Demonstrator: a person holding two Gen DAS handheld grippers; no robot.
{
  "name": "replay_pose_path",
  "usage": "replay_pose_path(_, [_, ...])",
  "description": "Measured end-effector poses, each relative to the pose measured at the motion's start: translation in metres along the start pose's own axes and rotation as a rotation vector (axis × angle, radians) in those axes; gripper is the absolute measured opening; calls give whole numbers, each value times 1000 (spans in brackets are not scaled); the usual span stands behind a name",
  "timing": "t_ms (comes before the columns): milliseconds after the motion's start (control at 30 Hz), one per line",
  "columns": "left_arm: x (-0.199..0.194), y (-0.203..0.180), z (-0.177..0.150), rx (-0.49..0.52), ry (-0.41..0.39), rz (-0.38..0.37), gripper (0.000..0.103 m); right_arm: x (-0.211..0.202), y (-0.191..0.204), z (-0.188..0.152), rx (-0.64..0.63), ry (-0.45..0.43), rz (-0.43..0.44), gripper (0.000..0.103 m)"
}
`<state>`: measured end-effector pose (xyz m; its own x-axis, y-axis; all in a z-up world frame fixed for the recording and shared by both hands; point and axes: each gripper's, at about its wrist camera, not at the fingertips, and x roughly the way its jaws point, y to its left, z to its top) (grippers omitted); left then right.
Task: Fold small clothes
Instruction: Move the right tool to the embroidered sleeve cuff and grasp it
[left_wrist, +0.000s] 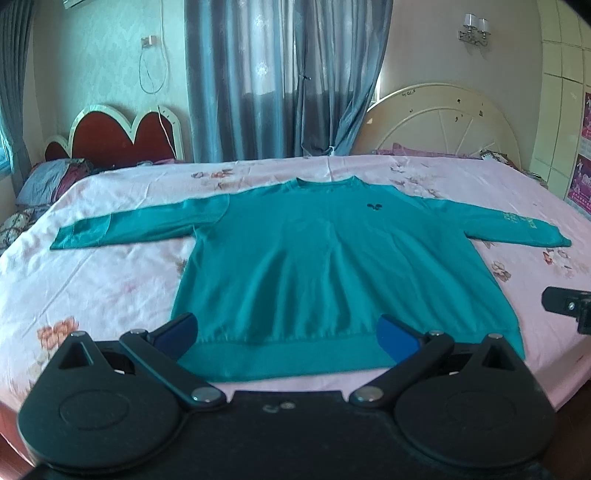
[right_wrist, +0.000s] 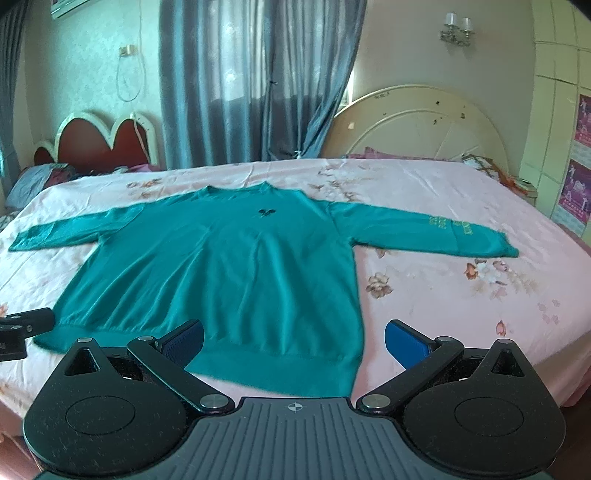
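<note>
A teal long-sleeved sweatshirt (left_wrist: 295, 258) lies flat and face up on the bed, both sleeves spread out sideways, hem toward me. It also shows in the right wrist view (right_wrist: 229, 266). My left gripper (left_wrist: 291, 334) is open and empty, hovering above the hem, its blue pads (left_wrist: 397, 338) wide apart. My right gripper (right_wrist: 295, 341) is open and empty above the hem's right corner. The right gripper's tip shows at the right edge of the left wrist view (left_wrist: 569, 304); the left gripper's tip shows at the left edge of the right wrist view (right_wrist: 22, 326).
The bed has a pink floral sheet (left_wrist: 110, 280). A cream round headboard (left_wrist: 443, 122) and pillows stand at the far right, a red heart-shaped headboard (left_wrist: 122, 136) at the far left. Blue curtains (left_wrist: 280, 74) hang behind.
</note>
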<state>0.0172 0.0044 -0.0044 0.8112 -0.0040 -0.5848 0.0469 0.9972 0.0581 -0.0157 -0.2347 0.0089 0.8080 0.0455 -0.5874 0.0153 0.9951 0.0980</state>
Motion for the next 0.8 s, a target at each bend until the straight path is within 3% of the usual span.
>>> replay_pose_path(400, [59,-9,38,57,-15,-70,103,48,-13,41,53,-28,-92,103])
replay_pose_path(667, [102,1,69,48,-89,-129,103,91,-22,70,107,-32,-171,103])
replay_pose_path(800, [125,-6,83,93,-51,-156,103,101,-29,78,112,-31,-210,103])
